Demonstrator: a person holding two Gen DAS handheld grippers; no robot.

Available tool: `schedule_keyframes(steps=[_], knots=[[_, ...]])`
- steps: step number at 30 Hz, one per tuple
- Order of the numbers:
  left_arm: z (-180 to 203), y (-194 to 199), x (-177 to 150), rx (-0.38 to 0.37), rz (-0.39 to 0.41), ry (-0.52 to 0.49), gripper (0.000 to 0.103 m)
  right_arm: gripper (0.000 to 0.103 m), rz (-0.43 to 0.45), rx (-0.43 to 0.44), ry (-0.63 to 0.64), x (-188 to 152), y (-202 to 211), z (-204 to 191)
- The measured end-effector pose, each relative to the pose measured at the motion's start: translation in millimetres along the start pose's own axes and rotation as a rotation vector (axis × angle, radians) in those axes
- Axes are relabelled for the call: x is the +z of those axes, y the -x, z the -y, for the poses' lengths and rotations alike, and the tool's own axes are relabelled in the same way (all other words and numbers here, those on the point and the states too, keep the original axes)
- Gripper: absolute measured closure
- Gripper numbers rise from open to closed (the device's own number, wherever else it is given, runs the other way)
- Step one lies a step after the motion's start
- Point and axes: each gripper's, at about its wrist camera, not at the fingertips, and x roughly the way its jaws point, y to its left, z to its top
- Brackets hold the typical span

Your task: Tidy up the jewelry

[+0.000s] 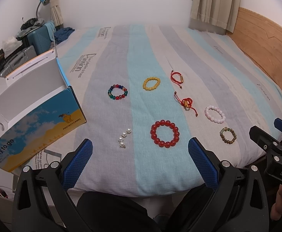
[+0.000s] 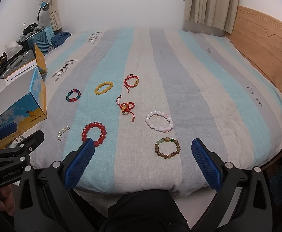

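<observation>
Both grippers, left gripper [image 1: 140,150] and right gripper [image 2: 143,150], hang released. We should pinch the red bead bracelet [image 1: 164,133] by its rim, then carry it to the box [image 1: 34,114]

Both my wrist cameras look forward from the near edge of the bed [image 1: 237,61], left view beside right, sharing the scattered bracelets and the far wall.
</observation>
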Motion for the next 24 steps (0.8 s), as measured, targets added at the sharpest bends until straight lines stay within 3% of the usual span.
schedule_keyframes(steps=[16,24], knots=[[-3.5,-5.8,1.6,-0.002,-0.014,0.0,0.006,0.007,-0.01,0.002,0.005,-0.1,-1.2,0.8],[-33.2,-45.5,20.4,0.016,-0.158,0.004,0.006,0.007,-0.147,-0.033,0.014,16.6,-29.8,12.7]])
